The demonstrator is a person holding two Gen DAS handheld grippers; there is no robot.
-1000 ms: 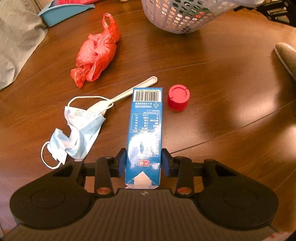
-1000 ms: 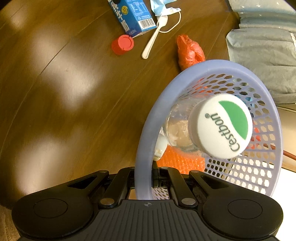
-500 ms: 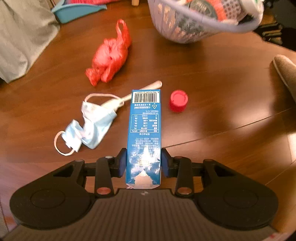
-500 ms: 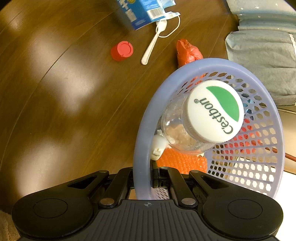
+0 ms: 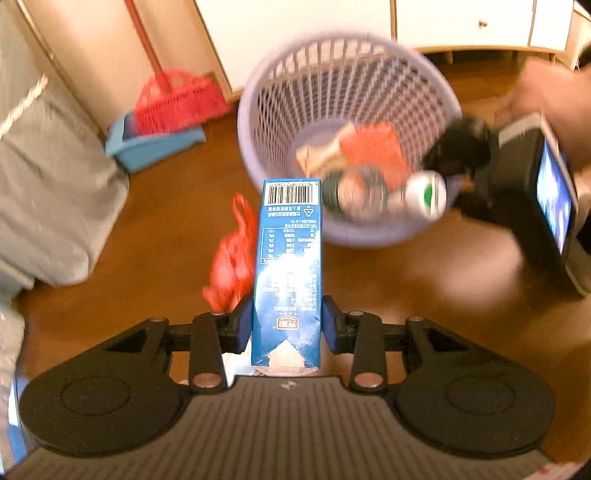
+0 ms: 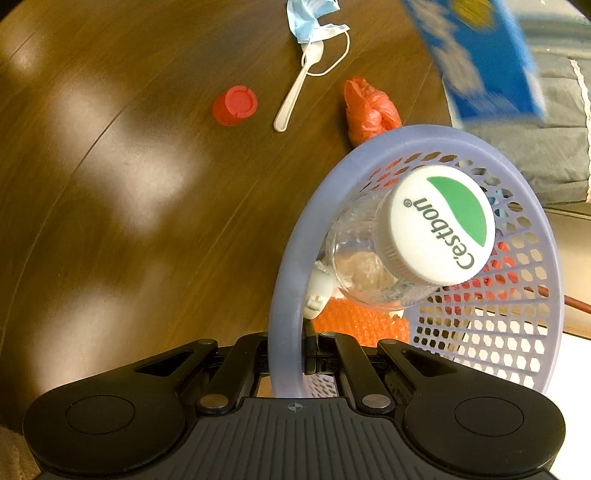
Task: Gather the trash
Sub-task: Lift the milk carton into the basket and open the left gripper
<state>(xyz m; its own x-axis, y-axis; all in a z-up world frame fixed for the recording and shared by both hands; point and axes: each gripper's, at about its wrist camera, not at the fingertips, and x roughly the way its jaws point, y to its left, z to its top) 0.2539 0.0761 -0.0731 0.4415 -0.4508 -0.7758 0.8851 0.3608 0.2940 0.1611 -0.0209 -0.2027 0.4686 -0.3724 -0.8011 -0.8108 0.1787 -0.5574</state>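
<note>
- Whereas half a second ago the blue carton (image 5: 286, 273) sat low over the table (image 6: 110, 184) in the left gripper (image 5: 287, 325), it is now lifted and aimed, barcode end first, at the mouth of the lavender basket (image 5: 373, 232).
- Both blue pads press the carton's sides near its folded end, so the left tongs are closed to the carton's width.
- From the right wrist view the carton (image 6: 480, 62) has moved from the top centre to the upper right, a blurred shape above the basket rim (image 6: 288, 295).
- The right gripper (image 6: 295, 363) still pinches that rim, its fingers nearly together, with the basket tipped toward the left gripper.
- Inside the basket lie a clear bottle with a white-and-green cap (image 6: 439, 225) and orange wrapping (image 6: 358, 321), as before.
- Left on the table are the red cap (image 6: 236, 105), white spoon (image 6: 295, 96), blue face mask (image 6: 310, 18) and red plastic bag (image 6: 369, 109); none has shifted.
- In the left wrist view the red bag (image 5: 232, 266) now shows just beside the carton, and a red broom (image 5: 173, 99) in a blue dustpan (image 5: 147, 147) stands by the wall.
</note>
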